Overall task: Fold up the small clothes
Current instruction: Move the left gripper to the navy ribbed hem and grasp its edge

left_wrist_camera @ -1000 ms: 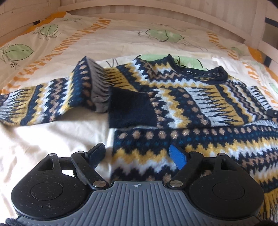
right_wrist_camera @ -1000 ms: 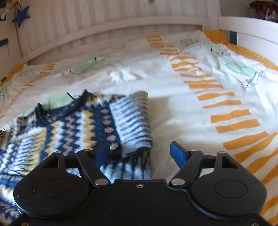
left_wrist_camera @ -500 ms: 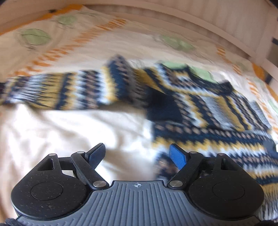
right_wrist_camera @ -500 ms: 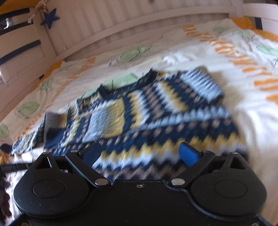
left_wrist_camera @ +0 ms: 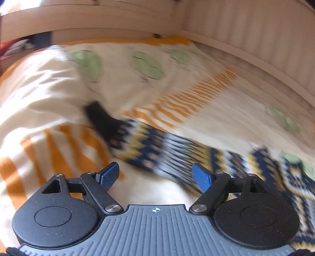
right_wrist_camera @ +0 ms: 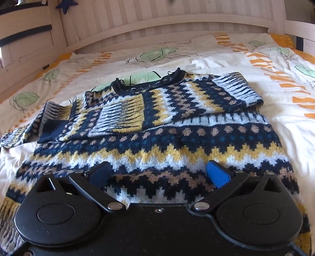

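Note:
A knitted sweater in navy, yellow and white lies flat on the bed, neck towards the headboard. One sleeve is folded across its chest. The other sleeve stretches out sideways and ends in a dark cuff. My right gripper hovers over the lower body of the sweater, its jaws opening wide with nothing pinched between them. My left gripper stands open just short of the outstretched sleeve, apart from it; this view is blurred.
The sweater rests on a cream bedspread with orange stripes and green leaves. A pale slatted bed frame runs along the far side and around the corner. A blue star hangs at the upper left.
The left gripper has swung left from the sweater's body to the outstretched sleeve and cuff. The right gripper has drawn back from the folded sleeve to above the hem, and its jaws have widened.

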The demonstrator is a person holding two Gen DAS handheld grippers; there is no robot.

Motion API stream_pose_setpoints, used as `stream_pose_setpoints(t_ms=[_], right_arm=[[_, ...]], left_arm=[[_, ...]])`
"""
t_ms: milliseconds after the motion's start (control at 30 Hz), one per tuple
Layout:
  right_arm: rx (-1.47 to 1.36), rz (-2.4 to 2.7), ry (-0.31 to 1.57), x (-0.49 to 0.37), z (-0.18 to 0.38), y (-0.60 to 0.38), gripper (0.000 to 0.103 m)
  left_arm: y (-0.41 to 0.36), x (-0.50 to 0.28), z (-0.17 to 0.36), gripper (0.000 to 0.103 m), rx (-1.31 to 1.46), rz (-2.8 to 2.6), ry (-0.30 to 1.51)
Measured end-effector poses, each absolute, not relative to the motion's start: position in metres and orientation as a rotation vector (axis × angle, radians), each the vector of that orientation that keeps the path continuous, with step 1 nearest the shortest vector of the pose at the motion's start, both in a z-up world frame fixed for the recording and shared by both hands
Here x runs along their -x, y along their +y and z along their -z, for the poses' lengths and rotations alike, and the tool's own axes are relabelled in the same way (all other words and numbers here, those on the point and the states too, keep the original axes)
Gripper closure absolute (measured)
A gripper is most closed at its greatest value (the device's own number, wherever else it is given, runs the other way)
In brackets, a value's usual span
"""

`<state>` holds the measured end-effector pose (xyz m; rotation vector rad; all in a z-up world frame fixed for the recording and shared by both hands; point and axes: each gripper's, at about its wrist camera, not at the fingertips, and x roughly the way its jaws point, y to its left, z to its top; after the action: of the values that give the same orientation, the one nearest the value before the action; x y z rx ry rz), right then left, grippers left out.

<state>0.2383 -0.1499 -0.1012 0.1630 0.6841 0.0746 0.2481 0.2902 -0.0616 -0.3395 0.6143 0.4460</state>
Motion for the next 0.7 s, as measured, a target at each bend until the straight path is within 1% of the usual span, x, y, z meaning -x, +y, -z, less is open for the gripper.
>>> stream_pose_setpoints(t_ms=[133, 700], right_arm=[[-0.135, -0.064, 0.688, -0.239, 0.102, -0.146, 0.000], [-0.081, -0.048, 0.703, -0.241, 0.102, -0.140, 0.000]], left_arm=[[0.318, -0.244, 0.064, 0.023, 0.406, -0.474, 0.580], [0.331, -0.303, 0.084, 0.023, 0.237, -0.600, 0.569]])
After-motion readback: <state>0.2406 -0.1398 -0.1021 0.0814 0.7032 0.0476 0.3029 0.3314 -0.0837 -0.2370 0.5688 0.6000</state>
